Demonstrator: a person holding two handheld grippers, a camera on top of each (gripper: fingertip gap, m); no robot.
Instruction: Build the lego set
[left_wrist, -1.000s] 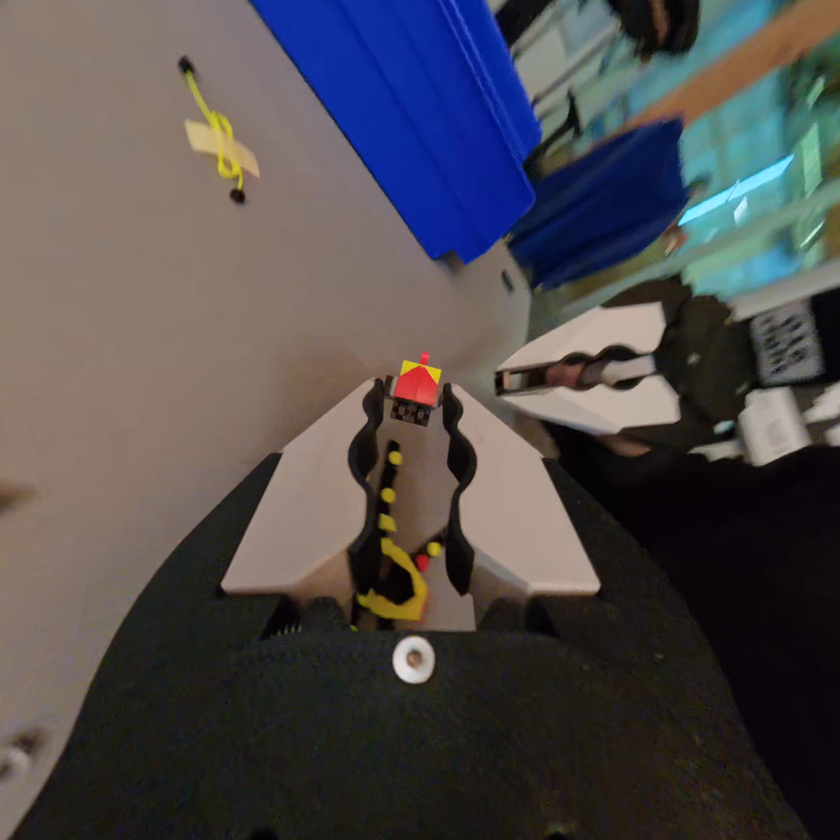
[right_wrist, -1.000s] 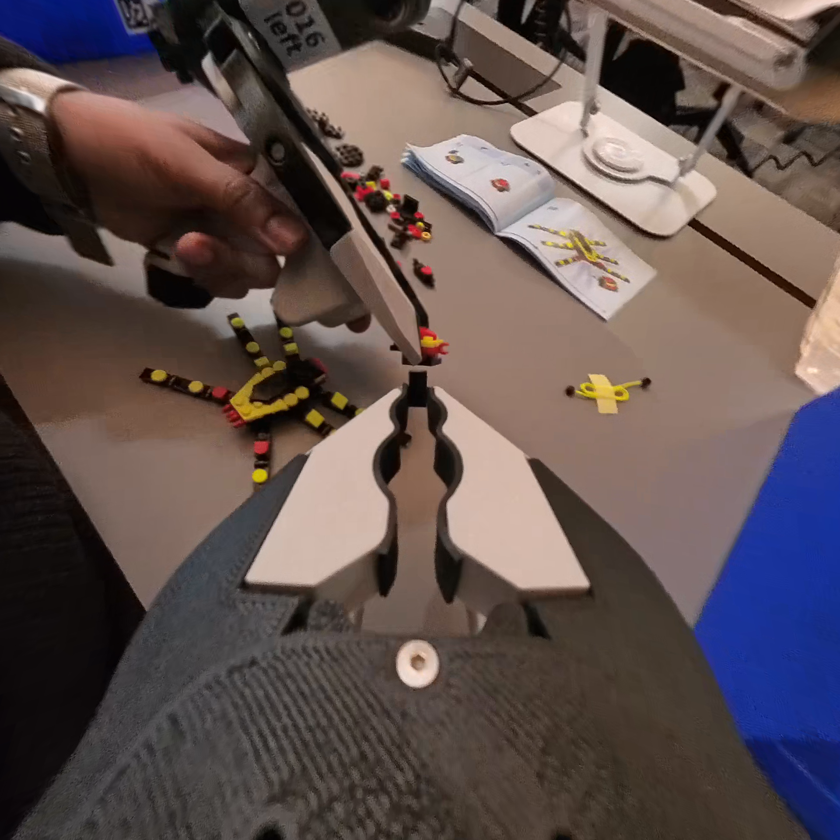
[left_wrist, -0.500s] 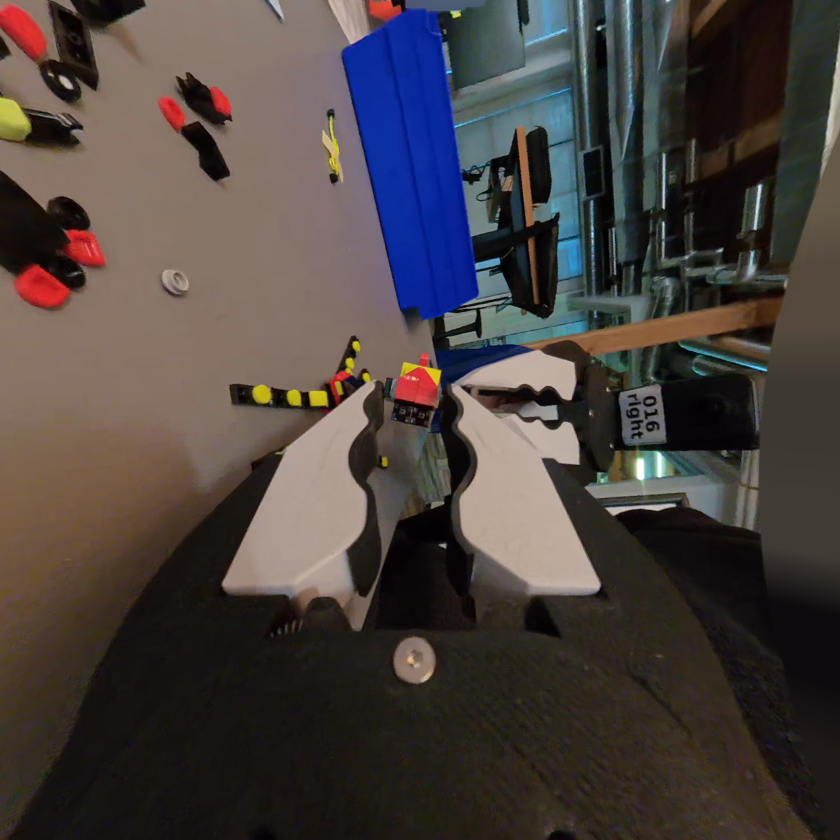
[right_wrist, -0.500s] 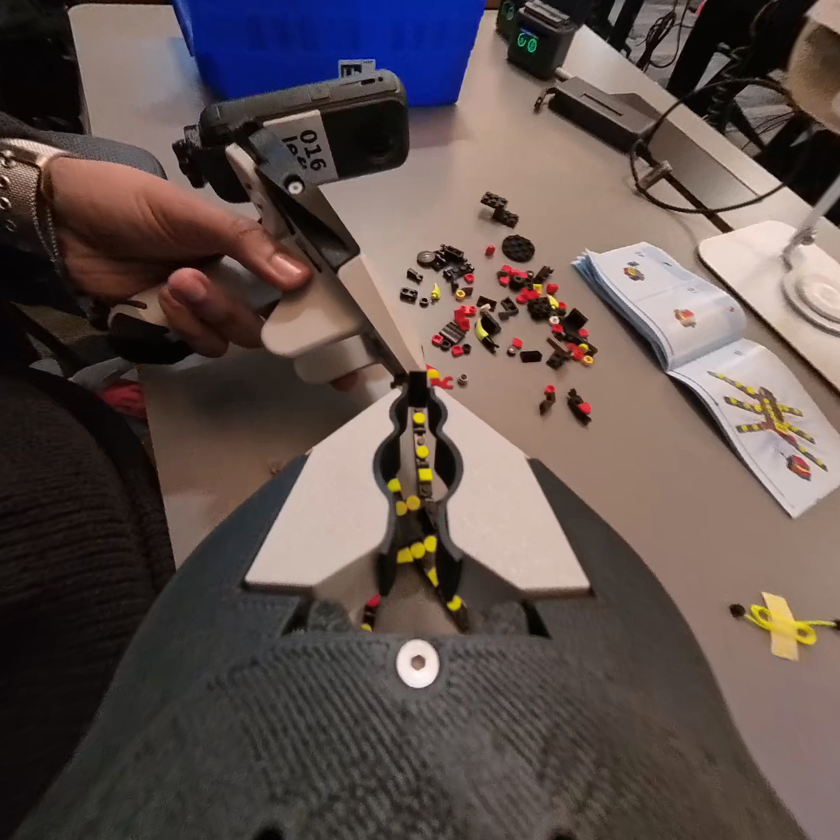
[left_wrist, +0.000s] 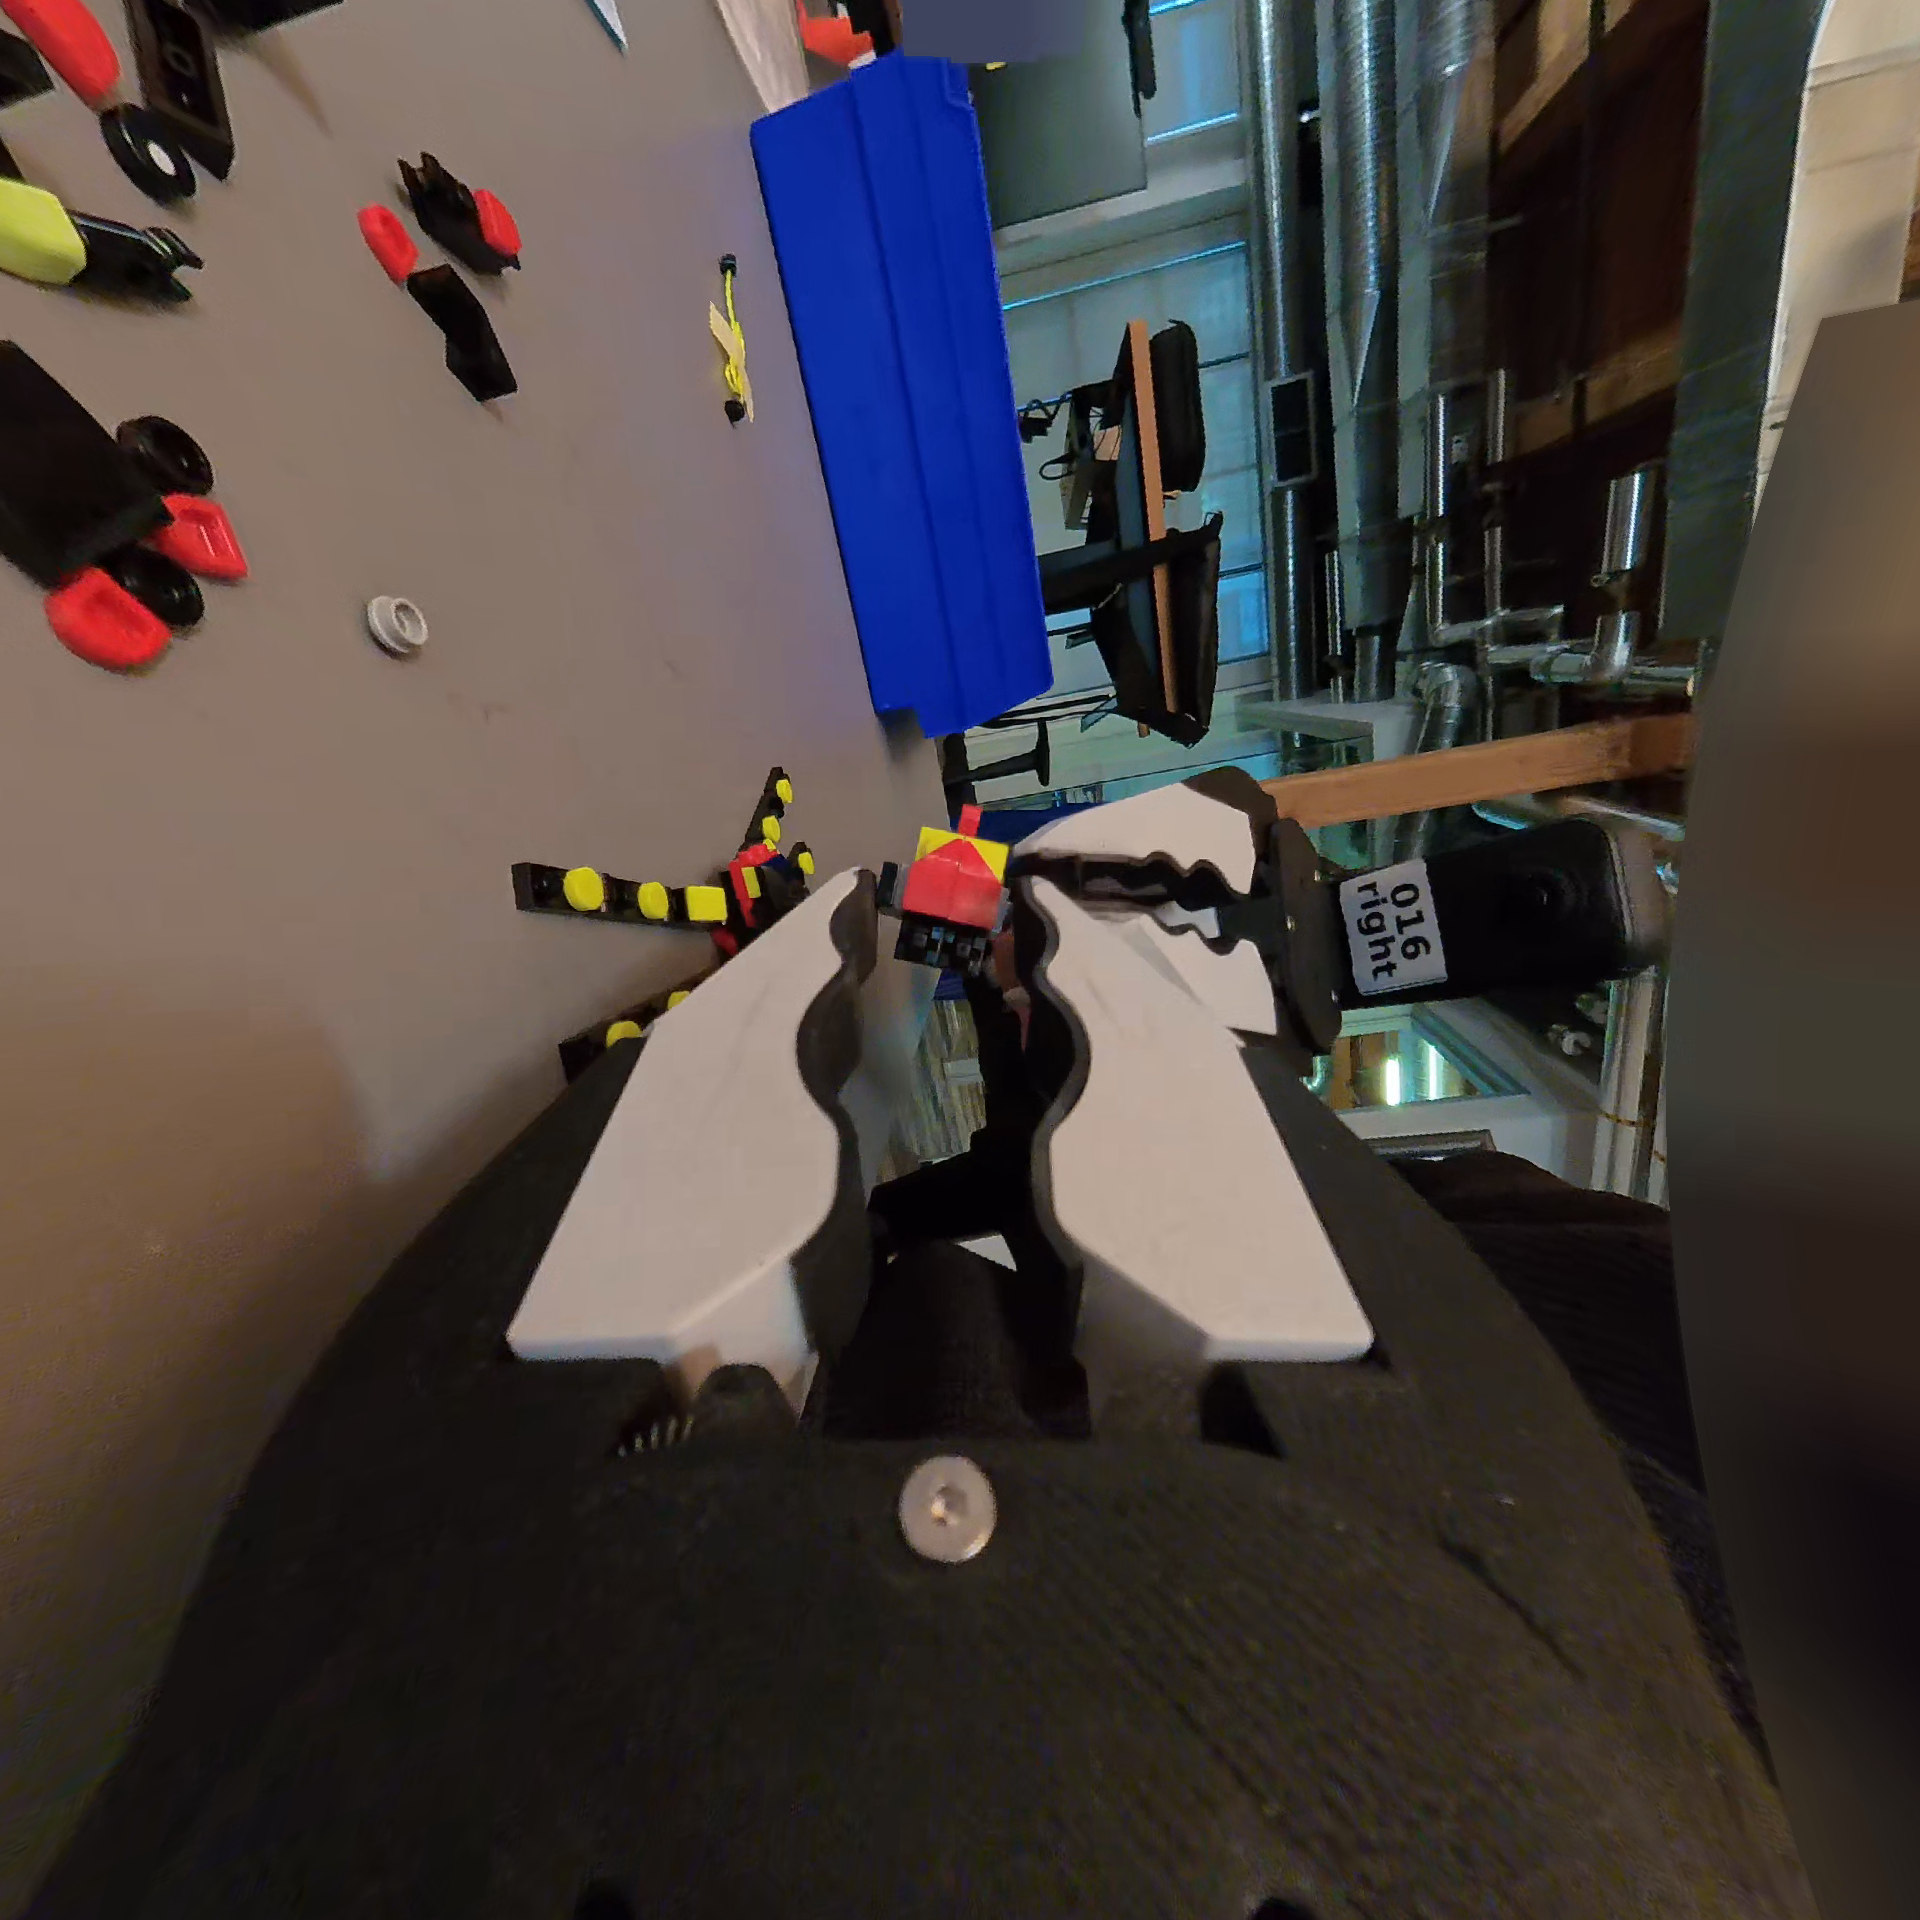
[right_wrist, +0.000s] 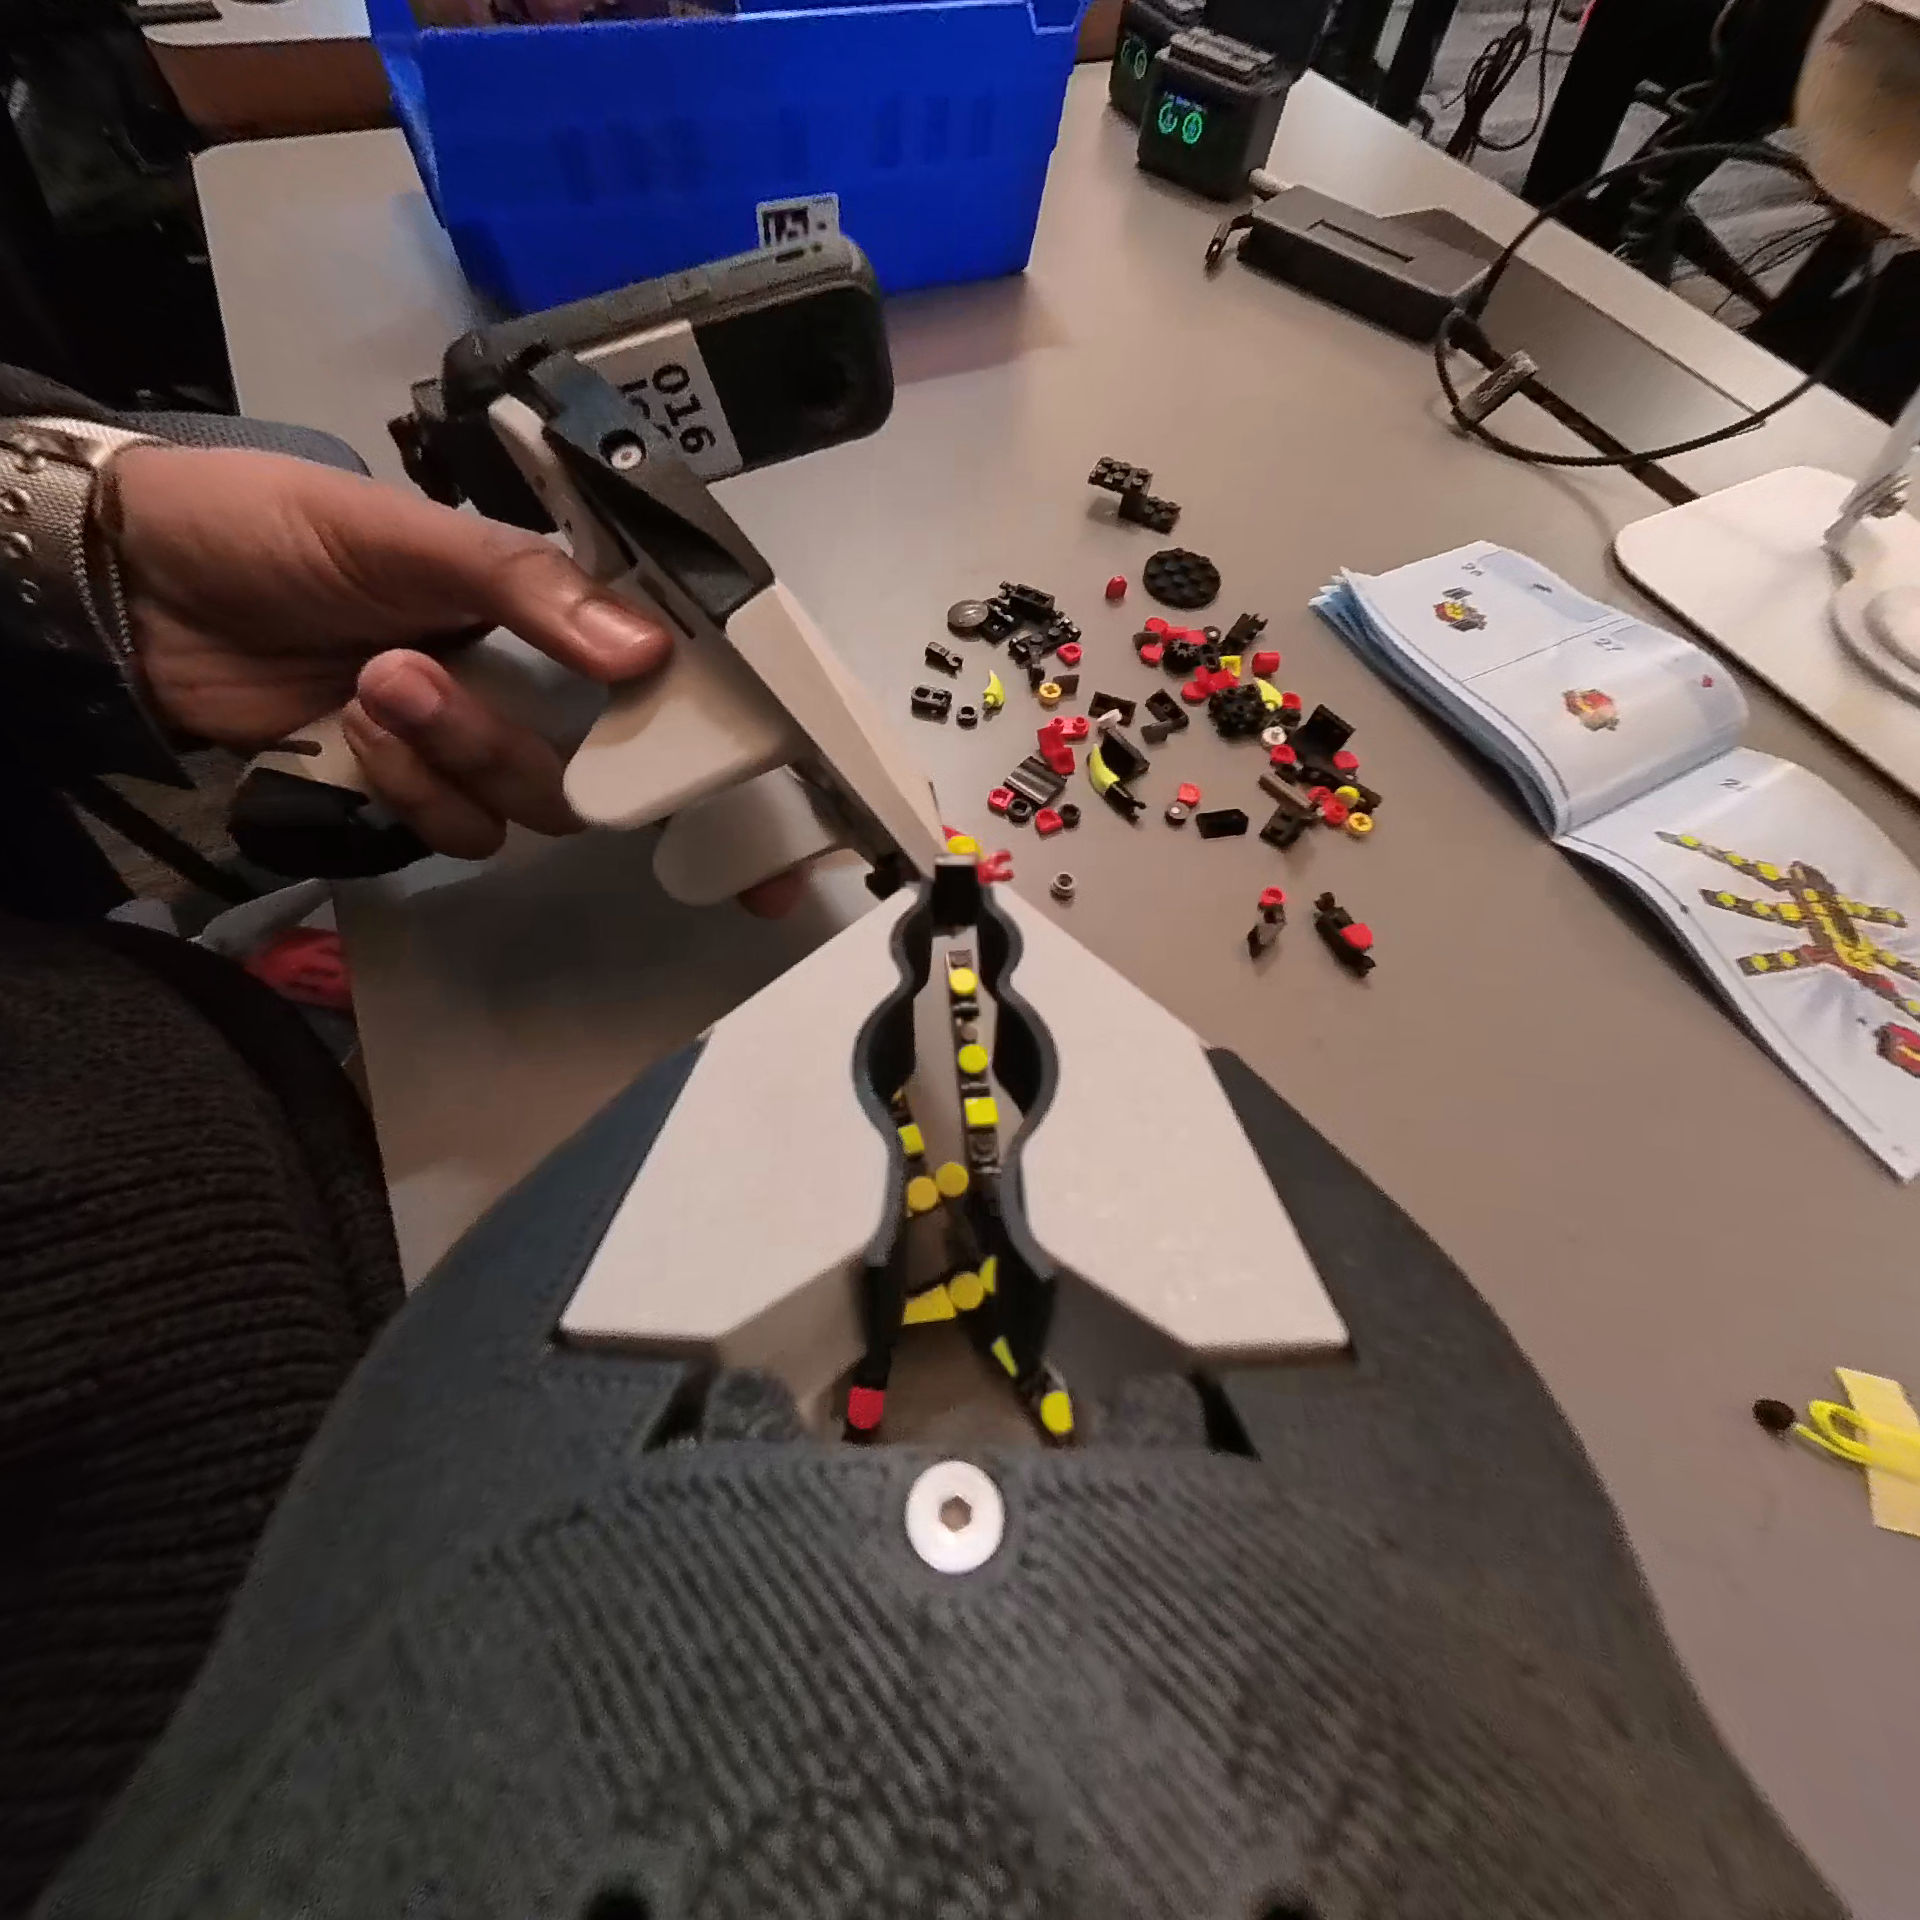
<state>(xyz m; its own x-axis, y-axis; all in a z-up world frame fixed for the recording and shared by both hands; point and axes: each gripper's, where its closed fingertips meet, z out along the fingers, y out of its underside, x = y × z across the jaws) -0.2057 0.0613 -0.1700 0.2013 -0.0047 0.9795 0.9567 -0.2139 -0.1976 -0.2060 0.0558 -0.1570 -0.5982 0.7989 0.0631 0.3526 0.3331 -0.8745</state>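
Observation:
My left gripper (left_wrist: 940, 920) is shut on a small red, yellow and black lego sub-assembly (left_wrist: 951, 888), held above the table. My right gripper (right_wrist: 956, 883) is shut on a small black piece (right_wrist: 954, 896). Its tips meet the left gripper's tips (right_wrist: 914, 857), and the black piece touches the sub-assembly. The right gripper also shows in the left wrist view (left_wrist: 1029, 868). The black and yellow spider-like build (left_wrist: 665, 899) lies on the table below, and shows between my right fingers (right_wrist: 966, 1122).
Loose red, black and yellow pieces (right_wrist: 1164, 707) lie scattered mid-table. An open instruction booklet (right_wrist: 1621, 748) is to the right. A blue bin (right_wrist: 727, 135) stands at the back. A yellow taped loop (right_wrist: 1849, 1439) lies at the right edge. A person's hand (right_wrist: 343, 644) holds the left gripper. Left and right tips are no more than a few centimetres apart.
Both grippers swung round together over the spider build and stayed tip to tip. Over the last half second the right gripper's tips closed in on the sub-assembly.

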